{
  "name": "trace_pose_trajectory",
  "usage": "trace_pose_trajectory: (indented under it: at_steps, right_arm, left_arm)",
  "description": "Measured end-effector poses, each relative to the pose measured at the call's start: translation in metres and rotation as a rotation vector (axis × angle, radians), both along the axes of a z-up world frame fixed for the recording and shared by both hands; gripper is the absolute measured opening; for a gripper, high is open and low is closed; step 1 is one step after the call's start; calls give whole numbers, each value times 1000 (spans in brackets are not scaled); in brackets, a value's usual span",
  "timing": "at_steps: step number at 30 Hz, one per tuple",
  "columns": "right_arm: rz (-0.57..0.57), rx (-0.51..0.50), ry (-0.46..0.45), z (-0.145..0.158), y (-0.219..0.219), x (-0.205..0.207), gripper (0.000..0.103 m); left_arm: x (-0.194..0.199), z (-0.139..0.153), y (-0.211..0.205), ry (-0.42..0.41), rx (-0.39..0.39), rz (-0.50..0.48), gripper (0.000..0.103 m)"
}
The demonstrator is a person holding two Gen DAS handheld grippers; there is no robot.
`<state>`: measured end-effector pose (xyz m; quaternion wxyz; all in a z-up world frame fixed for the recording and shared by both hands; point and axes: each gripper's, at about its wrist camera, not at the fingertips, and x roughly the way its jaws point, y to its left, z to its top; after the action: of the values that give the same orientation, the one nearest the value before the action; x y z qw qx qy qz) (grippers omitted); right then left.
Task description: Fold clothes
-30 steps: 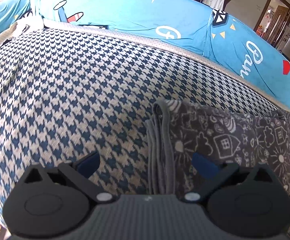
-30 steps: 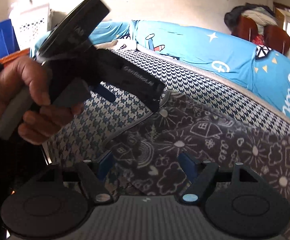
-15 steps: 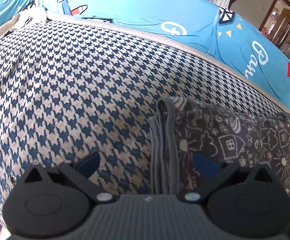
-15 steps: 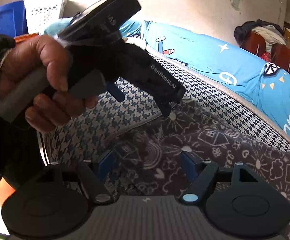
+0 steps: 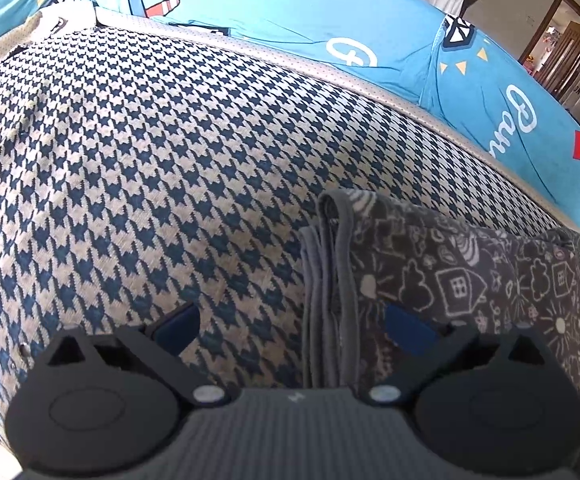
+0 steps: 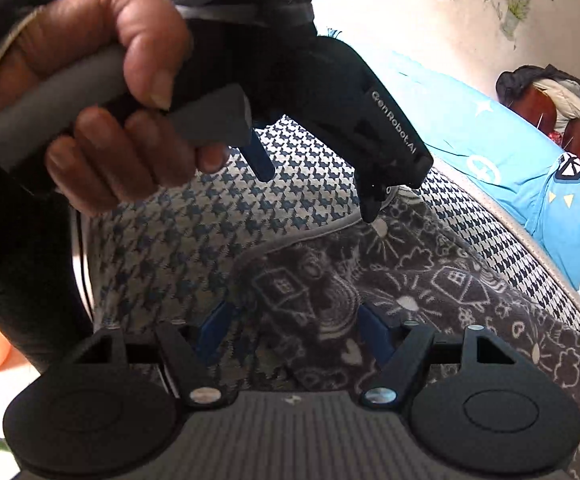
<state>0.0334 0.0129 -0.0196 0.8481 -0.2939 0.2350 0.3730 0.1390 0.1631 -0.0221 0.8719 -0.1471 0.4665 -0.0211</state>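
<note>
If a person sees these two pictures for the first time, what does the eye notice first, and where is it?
In the right wrist view, a hand gripping the left gripper fills the upper left, jaws open above the cloth's edge. Below lies the folded grey garment with white doodles, on a blue-and-beige houndstooth cover. Behind, a bright blue cartoon sheet runs across the top.

Folded grey garment (image 5: 469,280) runs off the right edge in the left wrist view. Near end hidden under left gripper (image 5: 291,322) body. Left hand (image 6: 102,96) blurred, wrist cut off.
</note>
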Motion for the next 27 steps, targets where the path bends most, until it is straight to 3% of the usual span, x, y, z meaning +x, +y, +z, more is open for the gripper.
trace_pose_trajectory:
  at_steps: [5, 9, 12, 19, 22, 25, 27]
  right_arm:
    - [7, -46, -92, -11, 7, -1, 55]
    - [-10, -70, -143, -17, 10, 1, 37]
    - [-49, -8, -94, -10, 3, 10, 27]
    - [-192, 314, 196, 14, -39, 52, 23]
    - [-205, 356, 228, 16, -45, 58, 23]
    - [-201, 353, 219, 16, -45, 58, 23]
    - [-191, 321, 194, 13, -43, 54, 23]
  left_arm:
    - [2, -3, 2, 21, -50, -25, 103]
    - [1, -4, -1, 29, -90, -58, 103]
    - [2, -6, -2, 43, -135, -81, 103]
    - [9, -16, -4, 87, -266, -135, 103]
    - [14, -21, -8, 110, -329, -164, 102]
    - [19, -24, -13, 114, -394, -200, 89]
    - [21, -24, -17, 110, -408, -206, 88]
